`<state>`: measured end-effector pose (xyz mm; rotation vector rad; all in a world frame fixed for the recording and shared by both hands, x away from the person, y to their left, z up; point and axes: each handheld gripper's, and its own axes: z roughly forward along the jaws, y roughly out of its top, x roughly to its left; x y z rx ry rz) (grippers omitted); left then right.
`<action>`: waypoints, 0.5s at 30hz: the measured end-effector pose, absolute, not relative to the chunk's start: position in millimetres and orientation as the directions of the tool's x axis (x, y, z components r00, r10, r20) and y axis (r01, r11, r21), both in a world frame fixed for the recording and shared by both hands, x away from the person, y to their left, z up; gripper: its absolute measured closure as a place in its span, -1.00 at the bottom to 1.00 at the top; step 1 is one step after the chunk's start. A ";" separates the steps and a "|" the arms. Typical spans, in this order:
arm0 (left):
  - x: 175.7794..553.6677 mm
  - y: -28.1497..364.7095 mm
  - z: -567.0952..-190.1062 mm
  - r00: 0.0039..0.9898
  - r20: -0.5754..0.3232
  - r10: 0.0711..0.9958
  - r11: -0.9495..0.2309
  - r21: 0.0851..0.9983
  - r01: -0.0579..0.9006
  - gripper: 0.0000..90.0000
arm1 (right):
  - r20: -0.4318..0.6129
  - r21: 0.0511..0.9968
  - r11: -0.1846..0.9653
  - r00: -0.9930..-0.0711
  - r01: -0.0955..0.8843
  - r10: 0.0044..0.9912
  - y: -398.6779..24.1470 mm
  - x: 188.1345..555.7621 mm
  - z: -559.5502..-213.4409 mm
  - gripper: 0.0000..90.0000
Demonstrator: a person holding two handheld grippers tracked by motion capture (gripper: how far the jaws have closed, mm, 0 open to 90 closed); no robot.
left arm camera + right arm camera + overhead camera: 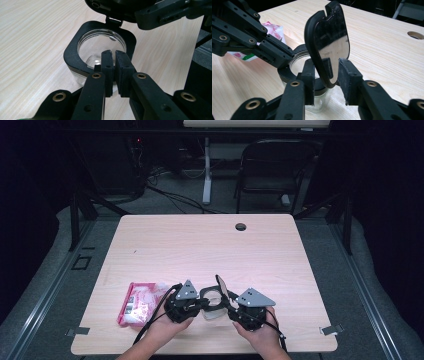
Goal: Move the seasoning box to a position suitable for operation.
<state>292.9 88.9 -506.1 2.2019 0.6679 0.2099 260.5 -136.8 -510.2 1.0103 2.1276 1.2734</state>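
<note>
In the high view, low in the middle of the frame, a clear jar [212, 306] with a black collar is seen standing on the wooden table [210, 245], its hinged black lid [222, 287] flipped up. The left gripper [199, 304] is brought in from the jar's left and the right gripper [231, 306] from its right, each carried in a hand rising from the bottom edge. A pink packet [140, 302] is seen lying at lower left, just beside the left gripper.

In the left gripper view, the jar [101, 47] is found at centre frame with its round glass mouth showing. The left gripper [113, 53] is seen with its two pads almost together, and the near rim of the black collar is pinched between them. The right gripper [160, 12] is made out along the top of the frame.

In the right gripper view, the lid [328, 45] is shown upright at centre, its glossy inner face turned to the right. The right gripper [334, 65] is seen with its jaws set either side of the lid's lower edge; a gap is left at the right pad, and contact at the left pad cannot be told. The left gripper [287, 56] is seen at upper left on the collar, with the packet [272, 31] behind it.
</note>
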 end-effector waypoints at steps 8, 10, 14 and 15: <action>292.4 88.5 -506.7 0.846 -0.065 0.528 -0.531 0.752 0.390 0.90 | 0.020 0.889 0.267 -0.615 0.372 0.788 -145.9 259.9 -508.8 0.72; 292.3 88.5 -507.0 0.845 -0.067 0.530 -0.527 0.755 0.390 0.90 | 0.024 0.887 0.266 -0.613 0.377 0.790 -147.5 259.8 -508.3 0.74; 292.4 88.6 -507.2 0.845 -0.069 0.530 -0.525 0.756 0.391 0.90 | 0.069 0.886 0.230 -0.605 0.403 0.793 -155.8 262.0 -508.6 0.76; 292.4 88.6 -507.2 0.845 -0.071 0.530 -0.524 0.756 0.392 0.90 | 0.082 0.882 0.224 -0.604 0.414 0.793 -157.9 262.6 -508.7 0.77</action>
